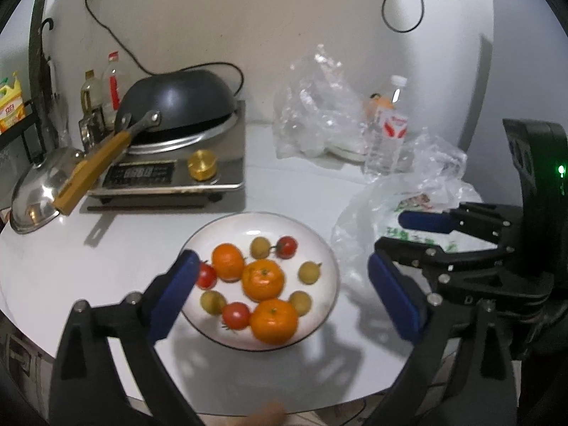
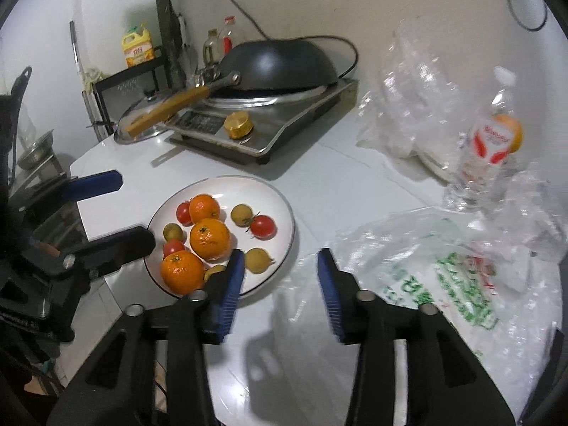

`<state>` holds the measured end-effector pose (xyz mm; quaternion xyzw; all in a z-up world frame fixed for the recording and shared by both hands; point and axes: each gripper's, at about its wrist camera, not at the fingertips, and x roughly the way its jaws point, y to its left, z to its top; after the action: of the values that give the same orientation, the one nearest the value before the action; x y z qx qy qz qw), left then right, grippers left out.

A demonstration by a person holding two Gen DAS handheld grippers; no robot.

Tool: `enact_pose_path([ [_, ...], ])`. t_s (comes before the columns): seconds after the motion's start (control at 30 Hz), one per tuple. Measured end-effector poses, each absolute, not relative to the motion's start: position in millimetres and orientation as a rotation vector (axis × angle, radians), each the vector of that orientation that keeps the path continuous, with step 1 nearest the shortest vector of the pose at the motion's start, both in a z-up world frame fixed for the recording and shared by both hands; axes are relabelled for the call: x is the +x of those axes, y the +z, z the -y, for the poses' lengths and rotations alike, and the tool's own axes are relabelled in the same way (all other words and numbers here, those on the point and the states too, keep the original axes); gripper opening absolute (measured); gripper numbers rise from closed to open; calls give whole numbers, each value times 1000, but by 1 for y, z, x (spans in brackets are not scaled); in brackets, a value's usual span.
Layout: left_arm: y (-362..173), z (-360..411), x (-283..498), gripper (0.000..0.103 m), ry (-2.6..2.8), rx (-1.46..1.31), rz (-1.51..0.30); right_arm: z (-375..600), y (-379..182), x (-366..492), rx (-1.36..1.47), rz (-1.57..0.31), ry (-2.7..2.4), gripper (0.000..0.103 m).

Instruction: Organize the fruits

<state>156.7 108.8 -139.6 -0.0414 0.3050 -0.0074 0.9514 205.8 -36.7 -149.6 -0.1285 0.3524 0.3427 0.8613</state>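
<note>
A white plate point(image 1: 316, 238) point(image 2: 275, 206) on the white counter holds three oranges point(image 1: 263, 279), three red tomatoes point(image 1: 286, 247) and several small yellow-green fruits point(image 1: 309, 272). My left gripper point(image 1: 283, 261) is open wide in front of the plate, one pad over its left rim and the other to its right, with nothing pressed between them. It also shows at the left edge of the right wrist view. My right gripper point(image 2: 280, 255) is open and empty between the plate and a printed plastic bag point(image 2: 443, 284). One more orange point(image 2: 513, 131) lies behind a water bottle point(image 2: 486, 149).
An induction cooker with an upturned black wok point(image 1: 177, 106) stands behind the plate, with a steel lid point(image 1: 35, 195) to its left. Crumpled clear bags point(image 1: 316, 117) and the bottle point(image 1: 388, 131) fill the back right. The counter's front edge point(image 1: 319, 399) runs just below the grippers.
</note>
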Motion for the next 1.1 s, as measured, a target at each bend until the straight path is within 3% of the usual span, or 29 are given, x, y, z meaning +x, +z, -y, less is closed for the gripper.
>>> enact_pose_path([
  [0.4,-94,-76,138,97,10,-70,-516,90,-96,186,-222,-650,641,53],
  [1.1,-2,-24,96,97,-12,9,-304,163,7,126,-185,-357,511,70],
])
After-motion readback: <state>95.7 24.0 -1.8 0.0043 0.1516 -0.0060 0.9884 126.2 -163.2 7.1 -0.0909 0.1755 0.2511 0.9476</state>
